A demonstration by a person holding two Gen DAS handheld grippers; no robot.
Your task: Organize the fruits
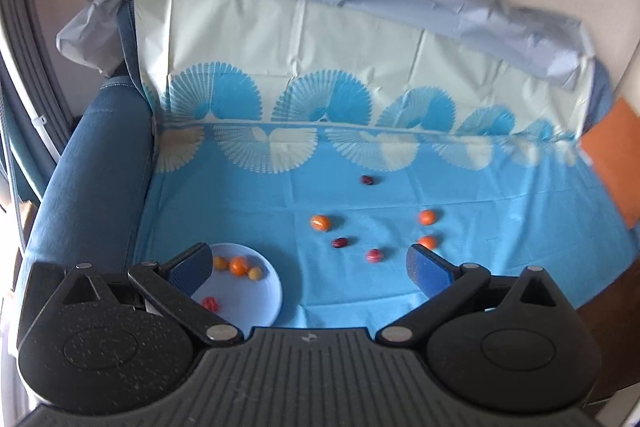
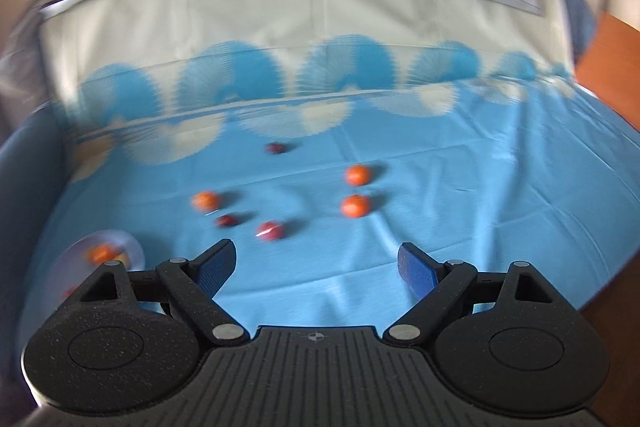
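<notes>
Mid-collection: 4 fruits in plate (image 1: pixel 266 301), 6 loose ahead of fingers. Left gripper (image 1: pixel 310 267) and right gripper (image 2: pixel 316 265) wide open, empty. Next: close on red fruit (image 2: pixel 271 231).

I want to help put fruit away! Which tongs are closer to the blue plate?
Left. The left tongs hang open right over the blue plate, one finger covering its edge. From the right tongs, also open, the plate sits off to the far left.
</notes>
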